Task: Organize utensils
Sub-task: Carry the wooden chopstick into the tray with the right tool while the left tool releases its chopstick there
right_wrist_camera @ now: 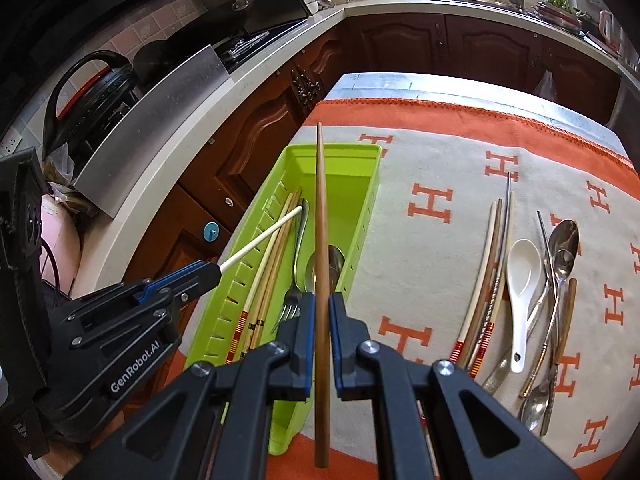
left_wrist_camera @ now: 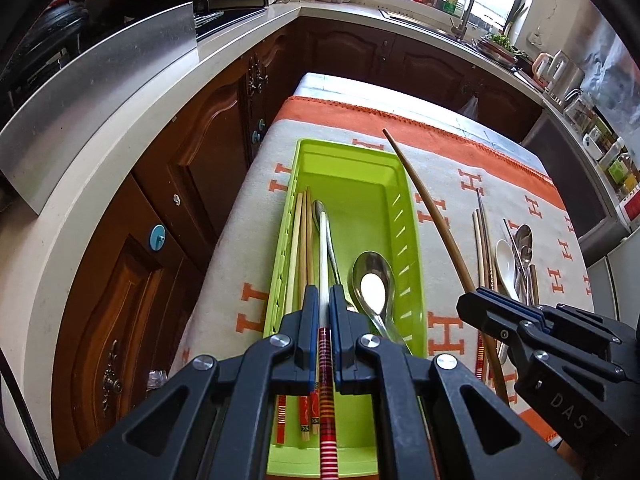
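Note:
A lime green tray [left_wrist_camera: 356, 152] [right_wrist_camera: 362, 184] lies on the cloth-covered table and holds several chopsticks [left_wrist_camera: 298, 240], a metal spoon [left_wrist_camera: 372, 280] and a fork [right_wrist_camera: 294, 296]. My left gripper [left_wrist_camera: 323, 300] [right_wrist_camera: 218, 270] is shut on a white chopstick with a red striped end [left_wrist_camera: 323, 256] [right_wrist_camera: 264, 240], held over the tray's left side. My right gripper [right_wrist_camera: 322, 304] [left_wrist_camera: 476, 294] is shut on a brown wooden chopstick [right_wrist_camera: 321, 216] [left_wrist_camera: 424, 188], held above the tray's right edge. Loose chopsticks [right_wrist_camera: 486, 276], a white ceramic spoon [right_wrist_camera: 522, 276] and metal spoons [right_wrist_camera: 564, 240] lie to the right.
The table has an orange and grey patterned cloth [right_wrist_camera: 440, 152]. Brown kitchen cabinets [left_wrist_camera: 208, 152] and a pale worktop [left_wrist_camera: 132, 128] run along the left and far sides. A sink with a tap [left_wrist_camera: 466, 4] is at the back. Jars [left_wrist_camera: 616, 160] stand at the right.

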{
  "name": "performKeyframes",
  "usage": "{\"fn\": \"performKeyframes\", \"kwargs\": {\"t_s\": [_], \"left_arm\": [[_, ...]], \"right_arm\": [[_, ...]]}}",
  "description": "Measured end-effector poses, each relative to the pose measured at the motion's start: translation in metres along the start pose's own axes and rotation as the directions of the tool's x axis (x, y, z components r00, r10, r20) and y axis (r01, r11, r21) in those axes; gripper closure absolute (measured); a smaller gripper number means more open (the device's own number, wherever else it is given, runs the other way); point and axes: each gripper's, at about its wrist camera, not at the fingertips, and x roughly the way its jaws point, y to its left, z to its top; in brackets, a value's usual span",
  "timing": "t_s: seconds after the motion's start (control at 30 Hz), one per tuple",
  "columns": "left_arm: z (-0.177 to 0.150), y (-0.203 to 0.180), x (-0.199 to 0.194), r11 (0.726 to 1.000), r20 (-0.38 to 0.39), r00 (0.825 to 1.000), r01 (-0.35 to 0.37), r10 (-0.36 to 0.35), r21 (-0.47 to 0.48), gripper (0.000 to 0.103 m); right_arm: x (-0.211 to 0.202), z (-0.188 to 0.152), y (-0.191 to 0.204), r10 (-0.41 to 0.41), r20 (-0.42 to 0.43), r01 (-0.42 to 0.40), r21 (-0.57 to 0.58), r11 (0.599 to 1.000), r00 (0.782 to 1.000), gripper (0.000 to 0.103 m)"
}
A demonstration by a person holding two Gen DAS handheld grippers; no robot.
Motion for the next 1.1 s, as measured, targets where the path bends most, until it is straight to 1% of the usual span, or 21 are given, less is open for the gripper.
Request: {"fn": "performKeyframes", "kwargs": {"t_s": [0.13,0.2,0.3,0.43,0.5,0.6,0.77,1.1], "left_arm": [[-0.002,-0.001,0.016,1.000,-0.034,0.999,0.008,-0.008,-0.002,0.099],[-0.003,-0.001,0.021,1.000,-0.053,0.998,0.017,-0.017,-0.003,0.089],[-0.004,0.000,0.021,1.000,-0.045,0.999,0.000,0.000,0.003,0.077],[-0.002,0.005,0.013,1.000,-0.015,1.000,-0.022,0.022,0.004,0.067],[0.000,0.008,0.009,0.999,0.003,0.999,-0.039,0.039,0.003,0.060],[0.003,0.013,0.005,0.998,0.021,0.998,-0.062,0.062,0.003,0.059],[0.002,0.015,0.005,0.998,0.018,0.998,-0.068,0.068,0.002,0.059],[0.000,0.001,-0.001,0.997,0.025,0.998,-0.065,0.064,0.038,0.058]], "right_arm": [[0.011,0.001,0.003,-0.023,-0.024,0.023,0.004,1.000,0.999,0.096],[0.016,0.001,0.005,-0.025,-0.035,0.025,0.007,1.000,0.999,0.096],[0.022,0.002,0.007,-0.024,-0.053,0.025,0.012,1.000,0.998,0.096],[0.030,0.002,0.010,-0.015,-0.075,0.017,0.024,1.000,0.997,0.096],[0.034,0.002,0.011,0.000,-0.093,0.003,0.035,0.999,0.996,0.095],[0.039,0.000,0.013,0.032,-0.120,-0.028,0.039,0.999,0.992,0.095],[0.040,-0.003,0.019,0.030,-0.129,-0.029,0.013,1.000,0.991,0.095],[0.028,-0.008,0.014,0.008,-0.096,-0.008,0.000,1.000,0.995,0.095]]}}
